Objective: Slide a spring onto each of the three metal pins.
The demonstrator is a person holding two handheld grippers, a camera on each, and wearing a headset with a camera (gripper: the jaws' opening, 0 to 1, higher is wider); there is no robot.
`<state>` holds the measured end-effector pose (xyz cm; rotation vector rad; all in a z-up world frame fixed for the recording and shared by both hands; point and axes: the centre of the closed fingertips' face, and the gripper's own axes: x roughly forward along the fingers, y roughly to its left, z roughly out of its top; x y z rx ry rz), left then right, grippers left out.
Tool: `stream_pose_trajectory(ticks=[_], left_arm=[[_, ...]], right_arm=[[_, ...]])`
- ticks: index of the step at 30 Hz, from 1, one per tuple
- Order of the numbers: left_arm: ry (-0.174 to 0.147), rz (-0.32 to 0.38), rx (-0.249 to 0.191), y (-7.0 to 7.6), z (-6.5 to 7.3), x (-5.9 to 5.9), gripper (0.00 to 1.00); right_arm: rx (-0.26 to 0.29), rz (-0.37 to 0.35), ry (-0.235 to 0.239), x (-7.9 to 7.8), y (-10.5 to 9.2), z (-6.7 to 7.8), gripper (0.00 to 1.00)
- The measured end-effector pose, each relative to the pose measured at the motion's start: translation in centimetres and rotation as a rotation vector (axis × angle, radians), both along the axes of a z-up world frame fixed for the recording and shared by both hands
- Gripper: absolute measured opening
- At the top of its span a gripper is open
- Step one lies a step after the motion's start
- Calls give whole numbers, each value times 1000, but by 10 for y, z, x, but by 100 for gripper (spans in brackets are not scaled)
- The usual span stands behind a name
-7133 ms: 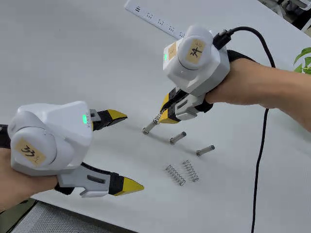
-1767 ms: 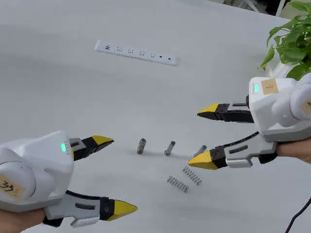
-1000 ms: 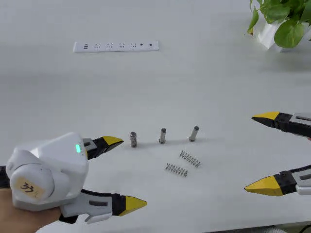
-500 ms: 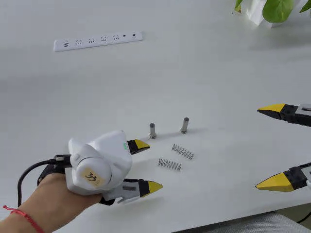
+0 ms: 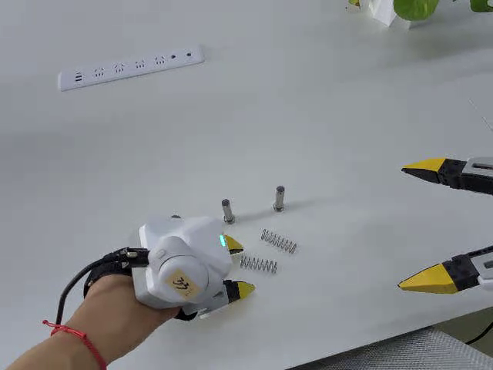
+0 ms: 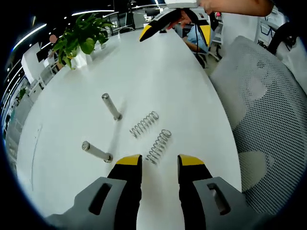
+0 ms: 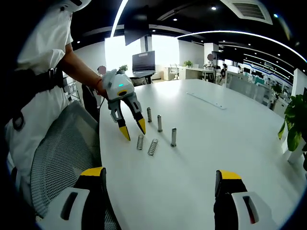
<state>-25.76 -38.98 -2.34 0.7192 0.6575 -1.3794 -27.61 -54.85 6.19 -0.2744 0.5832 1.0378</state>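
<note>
Head view: high, angled forward and down over the table [image 5: 308,100].
Left gripper view: low, close, facing the loose springs [image 6: 144,123] and pins [image 6: 111,106].
Right gripper view: farther back, facing the left gripper [image 7: 133,132].
Shared: springs, pins, table.

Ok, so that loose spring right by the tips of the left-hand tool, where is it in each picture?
Head view: the spring lies low centre, just right of the yellow tips of the left gripper.
Left gripper view: spring at centre, just ahead of the gap between the fingers.
Right gripper view: spring left of centre, directly below the left gripper's tips.
Shared landmark: the two bare pins standing just beyond it.
</note>
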Motion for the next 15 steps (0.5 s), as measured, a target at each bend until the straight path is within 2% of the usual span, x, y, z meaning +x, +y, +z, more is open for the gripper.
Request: stream_pose_trajectory(ticks=[6, 8, 11, 15], left_arm=[[-6, -7, 9, -3, -2, 3, 21], [-17, -13, 35, -1, -6, 5, 19], [-8, -11, 40, -1, -7, 4, 16], [-13, -18, 48, -2, -9, 4, 12]], right_arm=[[4, -8, 1, -1, 0, 0, 93], [5, -11, 1, -1, 1, 0, 93], [9, -13, 0, -1, 2, 1, 92], [8, -16, -1, -1, 3, 1, 91]])
